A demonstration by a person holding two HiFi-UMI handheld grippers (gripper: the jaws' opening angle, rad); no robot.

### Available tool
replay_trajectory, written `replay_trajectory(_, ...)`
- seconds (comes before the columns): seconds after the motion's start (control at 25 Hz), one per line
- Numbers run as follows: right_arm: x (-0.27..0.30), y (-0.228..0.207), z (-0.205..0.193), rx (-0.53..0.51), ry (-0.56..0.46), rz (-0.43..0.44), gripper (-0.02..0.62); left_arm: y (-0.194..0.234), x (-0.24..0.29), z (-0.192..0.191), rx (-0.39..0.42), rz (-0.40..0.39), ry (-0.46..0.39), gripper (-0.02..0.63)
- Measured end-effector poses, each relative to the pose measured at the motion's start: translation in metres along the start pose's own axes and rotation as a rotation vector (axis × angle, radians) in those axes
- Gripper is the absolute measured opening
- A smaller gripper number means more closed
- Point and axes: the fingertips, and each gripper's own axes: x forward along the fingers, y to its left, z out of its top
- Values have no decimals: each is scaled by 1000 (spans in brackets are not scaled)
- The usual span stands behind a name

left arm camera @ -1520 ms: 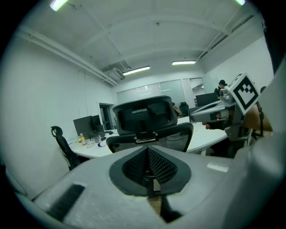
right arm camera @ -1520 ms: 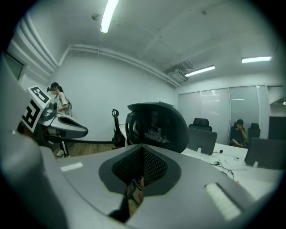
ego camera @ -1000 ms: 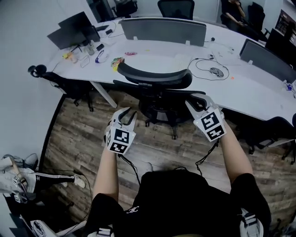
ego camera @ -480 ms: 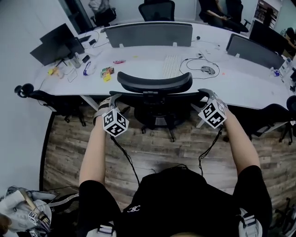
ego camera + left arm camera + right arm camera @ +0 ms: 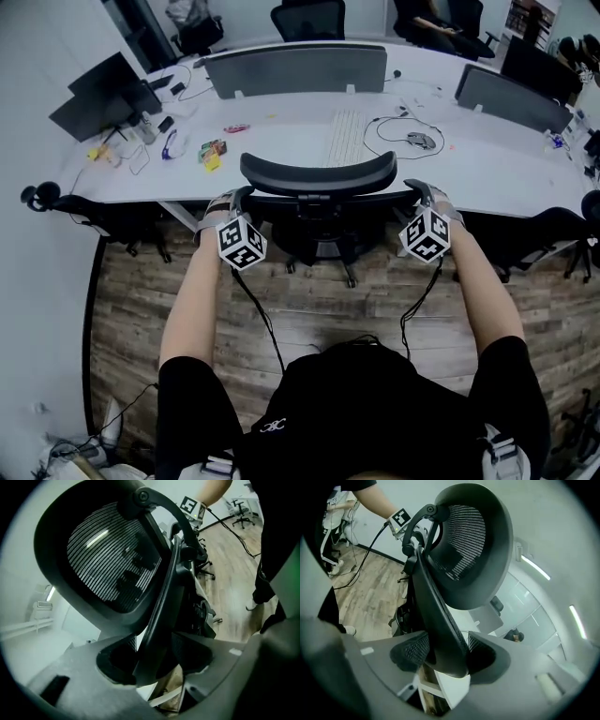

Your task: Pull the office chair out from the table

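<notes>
A black office chair (image 5: 317,174) with a mesh back stands pushed in at the white table (image 5: 281,141). My left gripper (image 5: 236,195) is at the left edge of the chair's back, my right gripper (image 5: 422,190) at the right edge. In the left gripper view the back's black frame (image 5: 159,611) runs down between the pads of the left gripper (image 5: 154,663), whose jaws are closing on it. In the right gripper view the frame (image 5: 436,606) fills the gap of the right gripper (image 5: 447,656), also closing. The seat is hidden under the back.
On the table lie a keyboard (image 5: 344,138), a mouse (image 5: 421,141) with its cable, and small items beside a dark monitor (image 5: 94,94). Grey dividers (image 5: 295,67) stand behind. Another black chair (image 5: 562,234) is at the right. Wooden floor (image 5: 309,300) lies between me and the chair.
Both grippers have moved forward from over the floor to the two side edges of the chair's back. Their jaws now hold the frame between them.
</notes>
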Motion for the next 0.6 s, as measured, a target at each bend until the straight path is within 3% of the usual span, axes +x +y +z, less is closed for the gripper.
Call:
replay_trajectory(0.32,-1,-2,0,-7,32,13,255,0,-3,1,-1,-32,21,225)
replay_trajectory(0.6,-15,11,-6,-3,34,32,255,-17,-18,3,-56,-1,16,224)
